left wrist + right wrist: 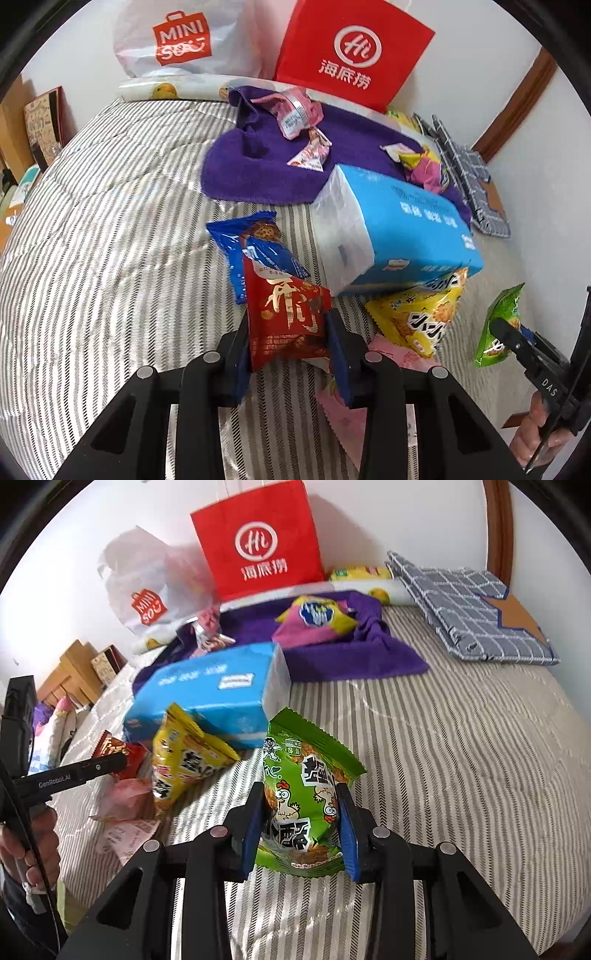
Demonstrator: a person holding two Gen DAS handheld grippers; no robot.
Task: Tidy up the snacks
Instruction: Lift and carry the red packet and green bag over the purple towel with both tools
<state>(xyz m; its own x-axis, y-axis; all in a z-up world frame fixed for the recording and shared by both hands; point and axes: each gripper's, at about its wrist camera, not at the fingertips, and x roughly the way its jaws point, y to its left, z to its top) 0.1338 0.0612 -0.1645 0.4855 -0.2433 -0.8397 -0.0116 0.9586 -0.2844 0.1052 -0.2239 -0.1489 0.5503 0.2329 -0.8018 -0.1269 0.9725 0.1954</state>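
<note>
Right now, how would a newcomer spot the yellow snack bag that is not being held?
Find the big blue tissue pack on the striped bed. The yellow snack bag leans against its near edge, ungripped. Unlike its red and green neighbours, it carries bold black characters on yellow.

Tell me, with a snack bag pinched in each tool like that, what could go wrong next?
1. The left tool grips the red packet only near its lower part; it may slip or get crushed.
2. The right tool squeezes the puffy green bag at its sides, which could break what's inside.
3. The yellow bag sits partly under the blue tissue pack; pulling it out might tip the pack.
</note>
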